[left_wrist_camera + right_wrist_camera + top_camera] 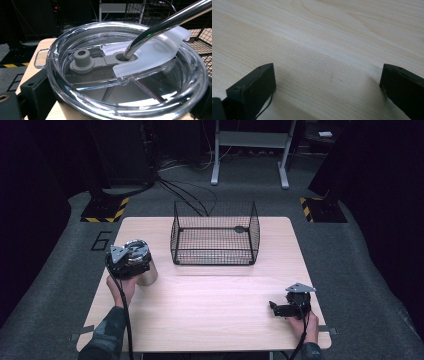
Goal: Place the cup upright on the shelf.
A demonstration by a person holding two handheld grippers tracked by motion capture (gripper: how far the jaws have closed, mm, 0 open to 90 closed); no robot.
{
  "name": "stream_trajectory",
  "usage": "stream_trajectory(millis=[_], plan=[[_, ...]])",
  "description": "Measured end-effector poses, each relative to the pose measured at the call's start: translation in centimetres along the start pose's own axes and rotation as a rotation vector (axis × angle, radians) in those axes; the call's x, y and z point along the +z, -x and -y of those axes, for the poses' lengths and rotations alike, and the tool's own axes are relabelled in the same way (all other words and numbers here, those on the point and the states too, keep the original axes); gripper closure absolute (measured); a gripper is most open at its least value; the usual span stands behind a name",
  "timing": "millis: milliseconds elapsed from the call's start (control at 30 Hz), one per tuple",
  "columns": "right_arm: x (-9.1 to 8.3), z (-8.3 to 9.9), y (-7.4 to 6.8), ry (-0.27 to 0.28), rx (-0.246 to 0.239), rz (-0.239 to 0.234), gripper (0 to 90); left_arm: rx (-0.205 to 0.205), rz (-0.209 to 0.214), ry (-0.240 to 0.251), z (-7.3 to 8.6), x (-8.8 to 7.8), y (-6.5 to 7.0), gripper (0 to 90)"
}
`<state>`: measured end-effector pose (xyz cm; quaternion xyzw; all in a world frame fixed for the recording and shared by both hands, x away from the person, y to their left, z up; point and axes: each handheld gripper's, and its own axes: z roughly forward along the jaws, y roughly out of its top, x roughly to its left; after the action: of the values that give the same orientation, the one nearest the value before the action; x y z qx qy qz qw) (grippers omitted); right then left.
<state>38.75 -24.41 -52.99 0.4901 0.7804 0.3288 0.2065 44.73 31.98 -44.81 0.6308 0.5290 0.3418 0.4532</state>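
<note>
Light wood worktop [210, 310]. Black wire basket [215, 234] stands at the middle of the far edge, well apart from both hands; a small dark thing lies inside it near the back, too small to tell what.

Steel tumbler [145, 272] stands upright near the left edge, long axis vertical. It has a clear lid [125, 75] with a grey plug [81, 60] and a frosted flap [150, 55]. A metal straw [160, 27] goes through the lid hole and leans up toward the basket side.

Left hand-held gripper [127, 260] sits at the tumbler's top, jaws on either side of the cup just under the lid; looks clamped on it. Nothing stands between tumbler and basket.

Right hand-held gripper [280, 309] is near the right front corner, low over bare wood, jaws spread wide, holding nothing, pointing left across the worktop.
</note>
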Motion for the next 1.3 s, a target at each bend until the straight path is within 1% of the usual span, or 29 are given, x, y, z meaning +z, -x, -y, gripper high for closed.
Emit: stream_trajectory(millis=[67,100,167,233,333,400,433,500,533,600,800,867,900,1000,1067,1100,1133,1167,1200,1300], plan=[[0.0,0.0,0.0,0.000,0.000,0.000,0.0,-0.010,0.003,0.007,0.0,-0.1,-0.1,4.0],[0.0,0.0,0.0,0.000,0.000,0.000,0.0,-0.003,0.004,0.002,-0.1,-0.2,-0.2,4.0],[0.0,0.0,0.0,0.000,0.000,0.000,0.0,-0.011,0.011,0.001,-0.1,-0.4,-0.4,4.0],[0.0,0.0,0.0,0.000,0.000,0.000,0.0,-0.005,0.016,-0.006,-0.2,-0.6,-0.4,4.0],[0.0,0.0,0.0,0.000,0.000,0.000,0.0,0.002,0.024,0.001,-0.4,-1.2,-0.4,4.0],[0.0,0.0,0.0,0.001,-0.002,-0.001,0.0,0.010,0.035,-0.001,-0.6,-1.6,-0.4,4.0],[0.0,0.0,0.0,0.002,-0.007,-0.001,0.0,0.021,0.046,-0.001,-0.8,-1.9,-0.3,4.0],[0.0,0.0,0.1,0.002,-0.009,-0.001,0.0,0.023,0.049,0.003,-0.9,-2.0,-0.2,4.0],[0.0,0.0,0.0,0.000,-0.002,-0.001,0.1,0.026,0.056,0.002,-1.0,-2.1,-0.2,4.0],[0.0,0.0,0.0,0.002,-0.005,-0.001,0.0,0.032,0.070,0.002,-1.2,-2.3,0.0,4.0],[0.1,0.0,0.0,0.003,-0.010,-0.003,0.0,0.061,0.107,0.003,-2.0,-3.1,0.5,4.0],[0.0,0.0,0.1,0.004,-0.014,0.001,0.0,0.063,0.118,0.009,-2.1,-3.4,0.8,4.0],[0.0,0.0,0.0,-0.001,-0.002,-0.003,0.0,0.064,0.123,0.011,-2.2,-3.6,1.0,4.0],[-0.1,0.1,0.1,-0.001,-0.011,-0.009,0.0,0.063,0.151,0.012,-2.2,-3.9,1.5,4.0],[-0.1,0.1,0.1,-0.002,-0.011,-0.009,0.0,0.072,0.162,0.013,-2.4,-4.1,2.0,3.9],[-0.1,0.1,0.1,-0.001,-0.011,-0.008,0.0,0.083,0.168,0.015,-2.5,-4.3,2.2,4.0],[-0.1,0.1,0.0,-0.001,-0.005,-0.004,0.0,0.089,0.172,0.015,-2.6,-4.3,2.4,4.0],[-0.1,0.1,0.1,0.004,-0.009,-0.002,0.0,0.092,0.180,0.017,-2.6,-4.4,2.5,4.0],[-0.1,0.2,0.0,0.008,-0.003,0.006,0.0,0.095,0.188,0.014,-2.7,-4.5,2.6,3.9],[-0.1,0.2,0.0,0.009,-0.002,0.006,0.0,0.105,0.201,0.015,-3.0,-4.7,3.1,3.9]])
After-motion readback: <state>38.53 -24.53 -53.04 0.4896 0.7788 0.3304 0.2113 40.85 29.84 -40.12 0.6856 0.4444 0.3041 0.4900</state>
